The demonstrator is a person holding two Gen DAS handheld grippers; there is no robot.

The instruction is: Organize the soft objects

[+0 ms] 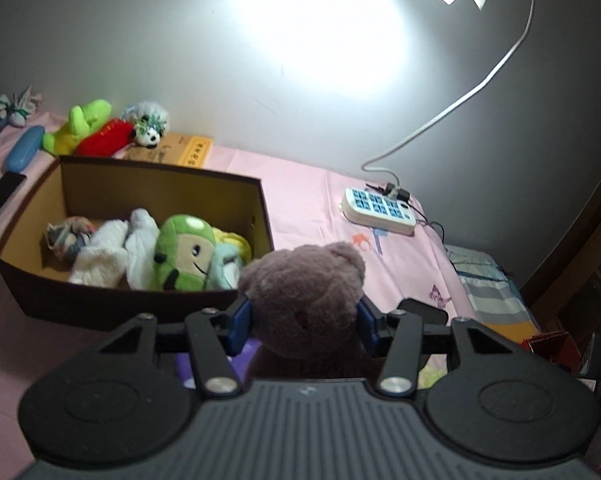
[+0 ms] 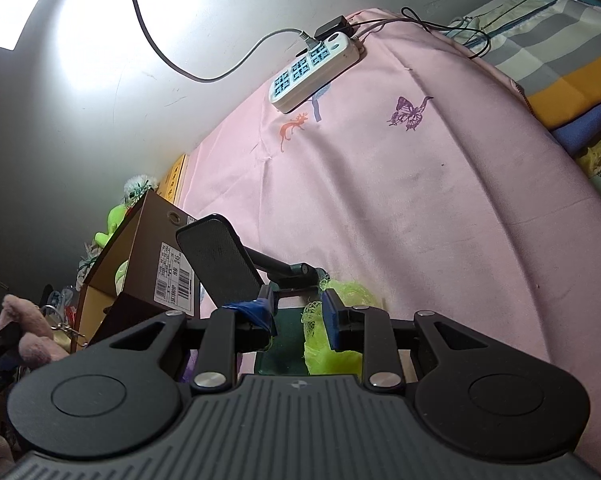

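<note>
One bear (image 1: 304, 300) pinched at head between blue pads of left hand-held gripper (image 1: 304, 320), carried above pink bed (image 1: 308, 200). Box (image 1: 140, 216) lies ahead-left, long axis slanting left-right, left hand nearer. Right hand-held gripper (image 2: 298, 316) pressed on yellow-green mesh (image 2: 332, 354), dark object alongside.

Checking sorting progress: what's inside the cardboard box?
Inside the cardboard box: a green plush, white plush items, a patterned fabric bundle. Anything beneath them is hidden.

Black tongs (image 1: 303, 322), blue pads (image 1: 239, 322), silver screws
</note>
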